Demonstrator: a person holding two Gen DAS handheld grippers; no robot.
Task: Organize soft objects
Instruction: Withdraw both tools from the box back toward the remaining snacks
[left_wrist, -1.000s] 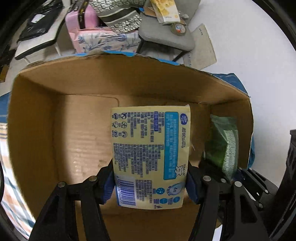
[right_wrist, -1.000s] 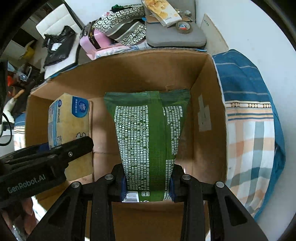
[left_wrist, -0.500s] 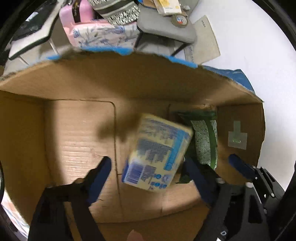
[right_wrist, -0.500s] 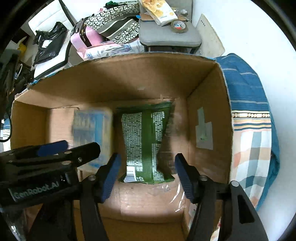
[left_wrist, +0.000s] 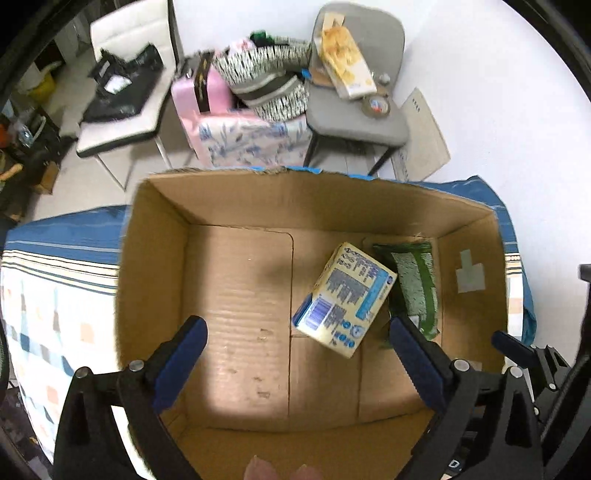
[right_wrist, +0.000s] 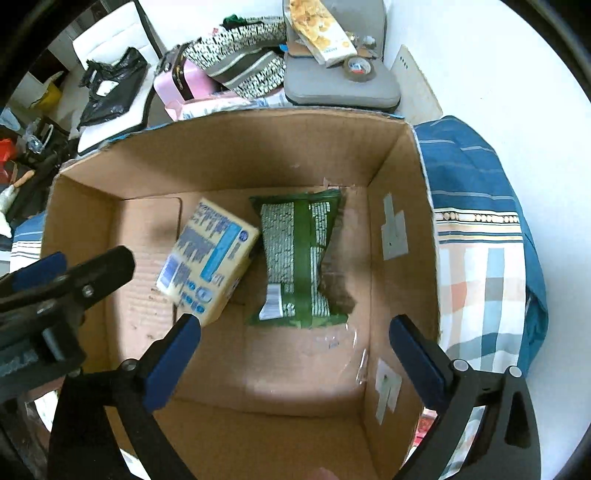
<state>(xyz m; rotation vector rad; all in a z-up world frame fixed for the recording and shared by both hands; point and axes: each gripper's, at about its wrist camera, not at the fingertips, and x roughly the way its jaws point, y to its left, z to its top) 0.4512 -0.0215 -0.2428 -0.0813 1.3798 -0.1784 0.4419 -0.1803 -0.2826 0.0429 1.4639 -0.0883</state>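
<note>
The left gripper (left_wrist: 295, 350) is spread wide with nothing between its blue pads (left_wrist: 181, 356), and the right gripper (right_wrist: 295, 347) is likewise released and empty. In the left wrist view the lower end of the green packet (left_wrist: 417, 284) is hidden behind the right-hand pad, and only a dark edge of the other tool is seen at the frame's right. The print on both packs is blurred and cannot be read. The yellow tissue pack (left_wrist: 343, 299) lies tilted on the floor of the cardboard box (left_wrist: 155, 258), ahead of and between the left tongs' pads, well apart from them. The green packet (right_wrist: 297, 258) lies flat just beside it, toward the box's right wall, ahead of the right tongs; whether the two touch cannot be told. The box rests on a striped blue cloth (right_wrist: 480, 229)
</note>
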